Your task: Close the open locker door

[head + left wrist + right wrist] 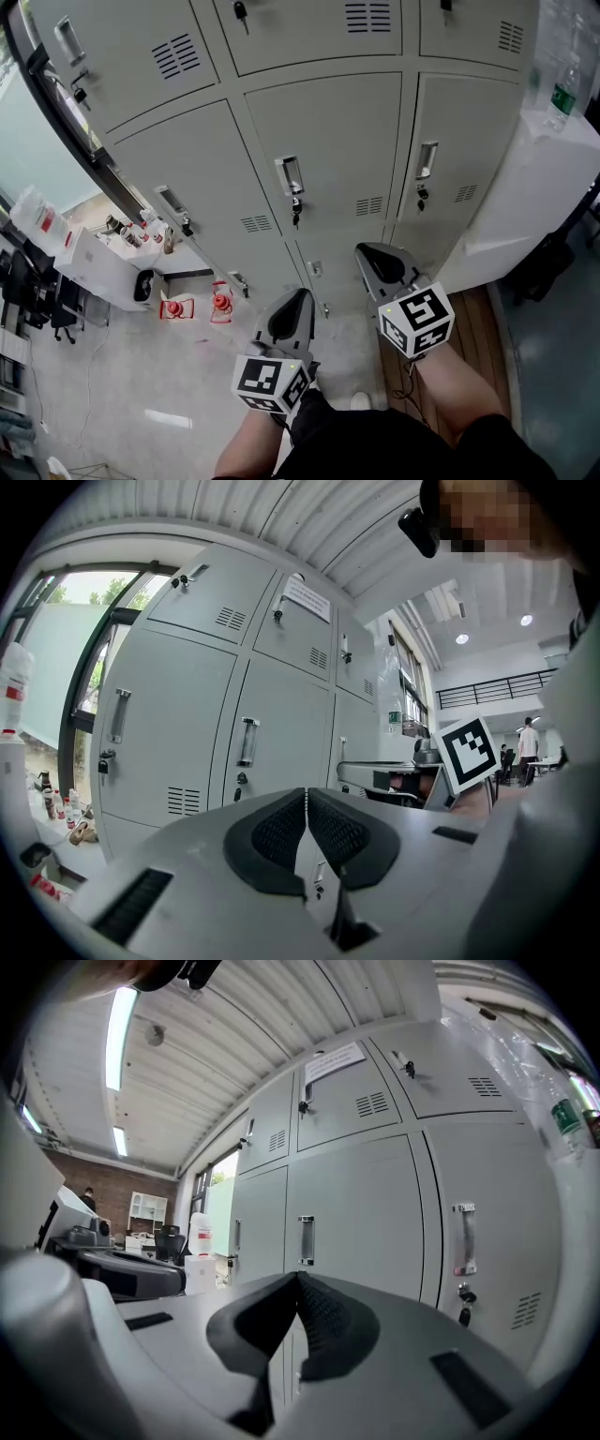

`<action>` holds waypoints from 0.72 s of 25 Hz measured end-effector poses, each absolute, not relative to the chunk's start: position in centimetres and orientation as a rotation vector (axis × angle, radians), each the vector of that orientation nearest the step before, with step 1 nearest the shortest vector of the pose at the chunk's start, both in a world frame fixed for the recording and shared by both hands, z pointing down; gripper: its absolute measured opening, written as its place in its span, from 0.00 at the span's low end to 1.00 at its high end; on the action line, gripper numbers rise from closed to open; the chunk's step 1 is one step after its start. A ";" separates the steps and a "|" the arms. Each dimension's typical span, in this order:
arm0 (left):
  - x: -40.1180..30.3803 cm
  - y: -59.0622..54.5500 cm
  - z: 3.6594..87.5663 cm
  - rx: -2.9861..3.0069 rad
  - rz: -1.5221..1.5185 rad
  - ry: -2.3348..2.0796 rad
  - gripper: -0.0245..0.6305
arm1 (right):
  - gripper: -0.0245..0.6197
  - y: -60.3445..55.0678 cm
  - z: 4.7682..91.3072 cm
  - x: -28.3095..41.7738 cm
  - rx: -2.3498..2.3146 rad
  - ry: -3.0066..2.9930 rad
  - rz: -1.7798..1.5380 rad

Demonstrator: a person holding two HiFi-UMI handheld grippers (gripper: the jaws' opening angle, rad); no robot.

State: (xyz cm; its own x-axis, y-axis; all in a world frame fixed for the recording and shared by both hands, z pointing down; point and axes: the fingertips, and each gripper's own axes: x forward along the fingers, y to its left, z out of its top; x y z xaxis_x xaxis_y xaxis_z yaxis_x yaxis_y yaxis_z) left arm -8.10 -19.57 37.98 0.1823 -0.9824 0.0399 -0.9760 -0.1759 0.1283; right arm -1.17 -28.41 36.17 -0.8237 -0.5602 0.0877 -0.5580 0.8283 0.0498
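A bank of grey metal lockers [319,141] fills the head view. Every door that shows there looks flush with its frame, including the middle door with its handle [291,175] and the low door [314,272] below it. My left gripper [298,295] points at the low row, a short way off, shut with nothing between its pads. My right gripper [366,251] is a little further forward, also shut and empty. In the left gripper view the jaws [307,794] meet at the tip before a locker handle [247,742]. The right gripper view shows the shut jaws [298,1277] facing the doors.
A white cabinet [534,187] with a plastic bottle [565,89] on top stands to the right of the lockers. At the left are a white box [94,267] with small bottles and red items [173,307] on the floor. A wooden strip [478,337] runs along the right.
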 end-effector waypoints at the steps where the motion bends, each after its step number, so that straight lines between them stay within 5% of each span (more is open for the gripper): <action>1: -7.8 -19.0 38.1 2.308 -0.081 -1.936 0.07 | 0.12 -27.8 36.4 -0.9 0.884 -2.910 -0.028; 18: -9.2 -12.5 38.2 2.295 -0.087 -1.924 0.07 | 0.12 -20.1 37.2 -1.4 0.886 -2.903 0.062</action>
State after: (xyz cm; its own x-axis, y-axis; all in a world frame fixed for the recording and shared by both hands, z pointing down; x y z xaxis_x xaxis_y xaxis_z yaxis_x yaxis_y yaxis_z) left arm -9.21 -12.48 38.19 0.1776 -0.9829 0.0488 -0.9745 -0.1687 0.1480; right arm -1.45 -20.12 37.19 -0.8245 -0.5545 0.1126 -0.5588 0.8292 -0.0081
